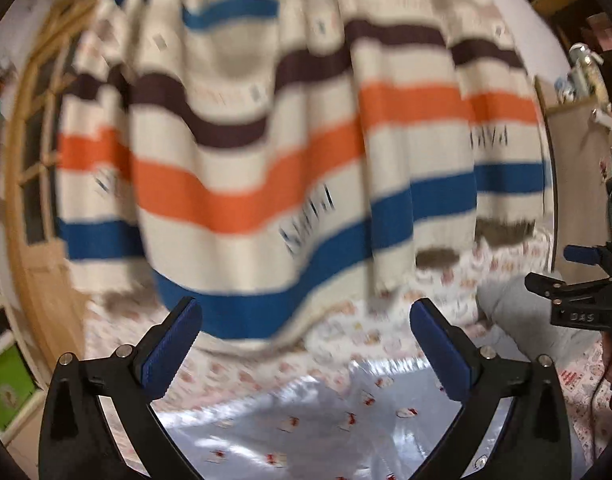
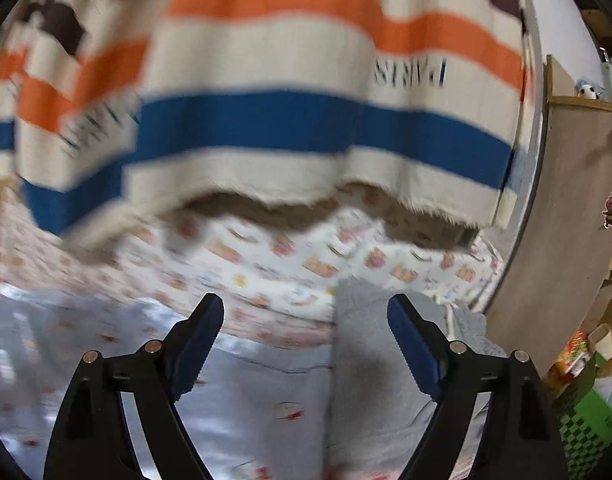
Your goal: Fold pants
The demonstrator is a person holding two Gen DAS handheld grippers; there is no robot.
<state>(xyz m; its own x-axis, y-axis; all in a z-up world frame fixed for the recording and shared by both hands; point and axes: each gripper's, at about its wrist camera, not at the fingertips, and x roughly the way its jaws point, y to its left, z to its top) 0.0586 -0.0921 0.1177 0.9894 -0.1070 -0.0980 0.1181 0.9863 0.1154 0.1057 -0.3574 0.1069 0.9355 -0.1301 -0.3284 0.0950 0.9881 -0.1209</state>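
Two hand-held grippers are showing wide-spread jaws with nothing between the pads. I am looking along the left hand-held gripper (image 1: 306, 344) at a striped curtain (image 1: 298, 152) that is hanging down to a bed with a printed sheet (image 1: 385, 320); its blue pads are standing well apart over a shiny printed cover (image 1: 306, 412). I am seeing the right hand-held gripper (image 2: 306, 340) likewise spread and empty. The grey pants (image 2: 365, 380) are lying on the bed below and between its fingers, reaching toward the curtain's hem, untouched by either pad. In the left view the pants are showing at the far right, beside the other gripper. A wooden cabinet (image 2: 565, 200) is standing to the right of the bed. Both views are blurring.
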